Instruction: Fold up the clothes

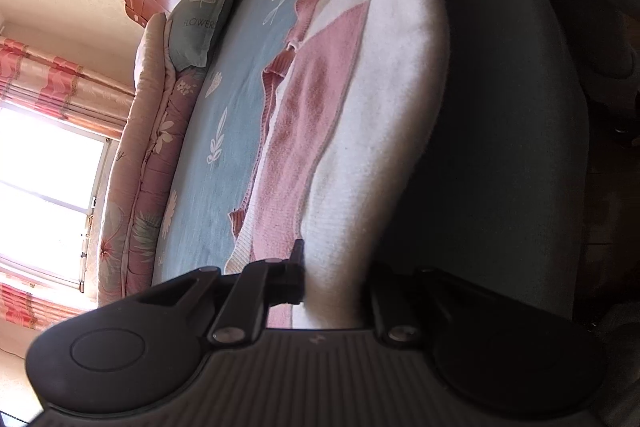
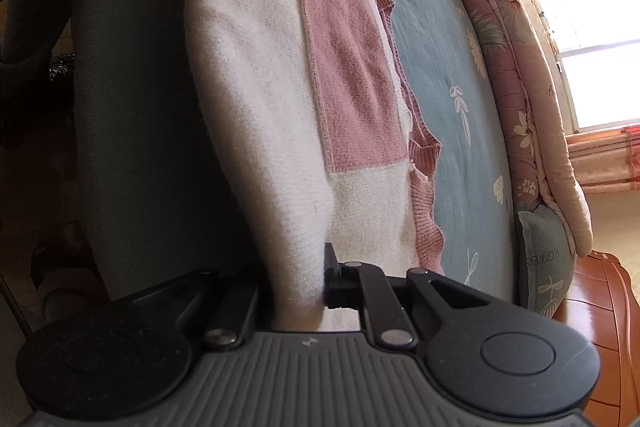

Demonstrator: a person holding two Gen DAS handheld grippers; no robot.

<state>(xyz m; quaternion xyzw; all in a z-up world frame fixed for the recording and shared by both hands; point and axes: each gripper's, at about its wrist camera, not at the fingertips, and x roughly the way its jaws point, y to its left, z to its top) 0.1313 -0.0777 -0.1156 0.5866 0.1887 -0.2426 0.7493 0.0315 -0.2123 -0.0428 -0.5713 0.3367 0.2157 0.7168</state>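
Left gripper [image 1: 332, 279] and right gripper [image 2: 298, 283] each apparently clamped on the white-and-pink sweater's [image 2: 256, 75] folded edge; bed [image 1: 240, 99] beneath.

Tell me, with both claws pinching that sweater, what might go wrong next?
1. The left claw and right claw each pinch only a thin edge of the fuzzy pink-and-white knitted sweater; the soft knit could slip free while it is lifted.
2. Its lower part lies on the blue flower-print bedspread; an uneven pull could leave the fold crooked.
3. The fold sits near the bed's edge, so a dropped side might slide off.
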